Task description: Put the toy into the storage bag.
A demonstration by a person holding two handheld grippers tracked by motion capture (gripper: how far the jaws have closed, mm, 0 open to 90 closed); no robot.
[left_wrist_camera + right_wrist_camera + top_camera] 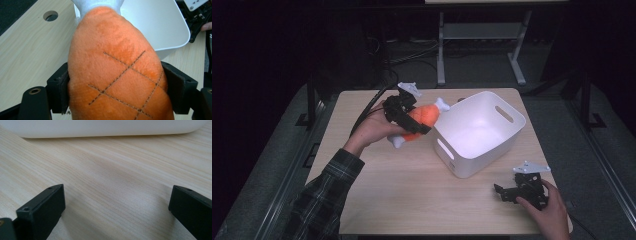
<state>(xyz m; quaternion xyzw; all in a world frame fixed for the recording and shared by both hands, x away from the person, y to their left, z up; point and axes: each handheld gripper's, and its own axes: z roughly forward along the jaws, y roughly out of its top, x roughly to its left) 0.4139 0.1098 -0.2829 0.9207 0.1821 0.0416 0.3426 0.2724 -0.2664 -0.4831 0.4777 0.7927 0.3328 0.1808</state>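
One plush drumstick (117, 72) — orange, cross-stitched, white-boned

Plush drumstick (117, 75): lower end cut off by bottom edge in left gripper view. White bin (105, 127): top cropped in right gripper view.

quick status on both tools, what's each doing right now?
Left tool: closed on the orange plush drumstick, held up beside the white bin.
Right tool: open, nothing between its jaws, low over the table.
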